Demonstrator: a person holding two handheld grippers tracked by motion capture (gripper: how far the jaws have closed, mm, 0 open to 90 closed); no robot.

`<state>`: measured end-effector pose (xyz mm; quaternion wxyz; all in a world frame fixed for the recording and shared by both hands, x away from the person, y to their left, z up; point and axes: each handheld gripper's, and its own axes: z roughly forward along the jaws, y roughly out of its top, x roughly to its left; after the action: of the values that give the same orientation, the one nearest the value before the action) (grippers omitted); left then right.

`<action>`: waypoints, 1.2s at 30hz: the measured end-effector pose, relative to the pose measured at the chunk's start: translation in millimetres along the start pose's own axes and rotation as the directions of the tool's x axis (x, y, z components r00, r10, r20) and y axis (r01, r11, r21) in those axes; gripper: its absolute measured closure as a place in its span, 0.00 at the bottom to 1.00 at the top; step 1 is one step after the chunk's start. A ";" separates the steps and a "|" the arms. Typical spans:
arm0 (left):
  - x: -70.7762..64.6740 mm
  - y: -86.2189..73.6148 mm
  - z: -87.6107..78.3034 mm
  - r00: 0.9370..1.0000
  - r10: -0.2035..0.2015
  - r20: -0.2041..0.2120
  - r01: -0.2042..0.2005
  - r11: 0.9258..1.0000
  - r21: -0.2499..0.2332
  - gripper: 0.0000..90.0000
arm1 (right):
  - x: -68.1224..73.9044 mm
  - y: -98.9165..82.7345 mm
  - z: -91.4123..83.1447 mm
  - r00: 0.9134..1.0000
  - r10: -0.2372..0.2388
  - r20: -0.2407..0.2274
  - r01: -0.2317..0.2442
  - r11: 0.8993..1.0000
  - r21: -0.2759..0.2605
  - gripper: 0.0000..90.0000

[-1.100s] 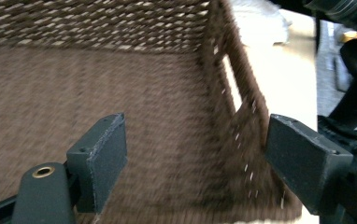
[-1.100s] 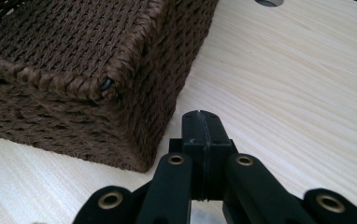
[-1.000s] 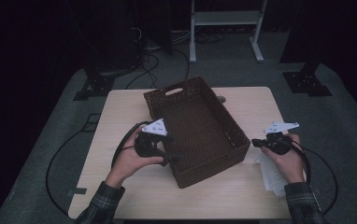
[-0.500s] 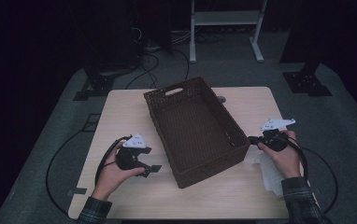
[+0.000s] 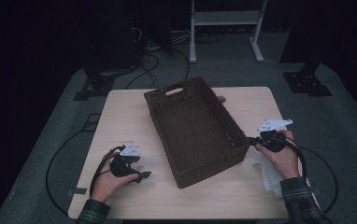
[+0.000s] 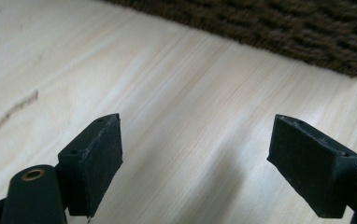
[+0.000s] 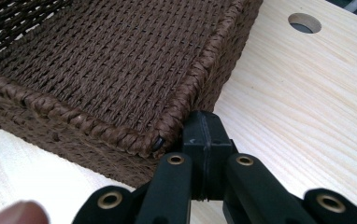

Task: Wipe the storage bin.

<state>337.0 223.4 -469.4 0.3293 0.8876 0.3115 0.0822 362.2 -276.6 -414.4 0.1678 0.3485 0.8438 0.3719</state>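
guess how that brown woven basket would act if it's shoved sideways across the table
The basket looks wide, low and flat-bottomed, so it would probably slide on the smooth table rather than tip. It holds nothing, so it is likely light. Its woven walls may flex a little.

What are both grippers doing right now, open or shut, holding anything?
Left gripper: open, nothing between its jaws, above the light wooden table.
Right gripper: shut, empty, at the dark brown woven basket rim.

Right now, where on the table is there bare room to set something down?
Bare wood lies left of the basket, from the table's far edge to the left gripper, and along the near edge. It is crowded right of the basket: right gripper, white cloth.
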 end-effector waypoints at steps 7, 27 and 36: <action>5.7 -15.9 -2.3 1.000 -0.028 -0.008 0.028 1.000 0.003 0.18 | 13.0 1.8 0.0 0.999 -0.034 -0.026 0.035 0.999 0.014 0.99; 3.8 -41.5 4.9 0.997 0.066 -0.036 -0.070 0.992 -0.108 0.02 | 45.8 10.6 0.9 0.987 -0.132 -0.087 0.135 0.991 0.026 1.00; 3.5 -42.1 4.6 0.997 0.066 -0.037 -0.070 0.992 -0.108 0.02 | 63.4 16.4 5.6 0.976 -0.173 -0.132 0.177 0.984 0.020 0.99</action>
<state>320.5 247.9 -499.9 0.3689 0.8769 0.2816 0.1251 328.4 -220.6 -407.5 0.1392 0.2506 0.8862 0.3640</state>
